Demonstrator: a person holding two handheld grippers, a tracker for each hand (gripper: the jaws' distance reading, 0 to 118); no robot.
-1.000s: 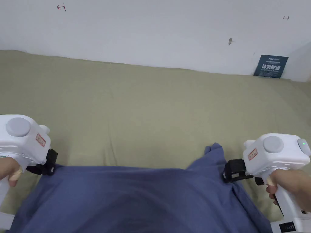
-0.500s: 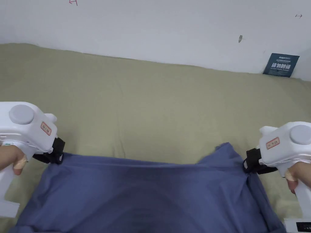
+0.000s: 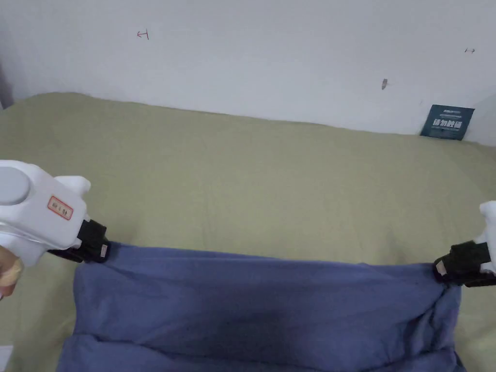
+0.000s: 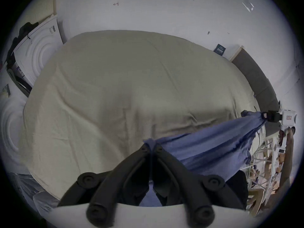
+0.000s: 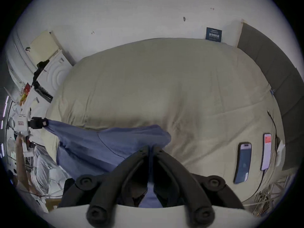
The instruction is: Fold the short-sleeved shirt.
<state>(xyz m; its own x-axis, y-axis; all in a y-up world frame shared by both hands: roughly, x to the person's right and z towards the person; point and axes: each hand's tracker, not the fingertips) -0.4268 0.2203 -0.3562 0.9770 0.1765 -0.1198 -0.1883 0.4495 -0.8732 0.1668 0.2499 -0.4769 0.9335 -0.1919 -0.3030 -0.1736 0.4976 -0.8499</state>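
Both claws, left claw (image 3: 99, 246) and right claw (image 3: 443, 270), clenched opposite corners of the blue shirt (image 3: 261, 305), its taut edge spanning the frame's lower half above the bed (image 3: 271, 184).

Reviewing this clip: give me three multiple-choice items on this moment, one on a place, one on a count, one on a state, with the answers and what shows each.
1. Where do the phones lie?
A. On the olive bed cover, on the right gripper's side
B. On top of the shirt
C. On the floor

2. How many phones are there?
A. One
B. Two
C. Four

3. What is the state of the blue shirt?
A. Folded into a neat square
B. Lying loose, untouched
C. Stretched between the left gripper and the right gripper

Answers: 1 A, they rest on the bed cover clear of the shirt in the right gripper view; 2 B, two lie side by side; 3 C, each gripper's jaws pinch a corner and the top edge runs taut.
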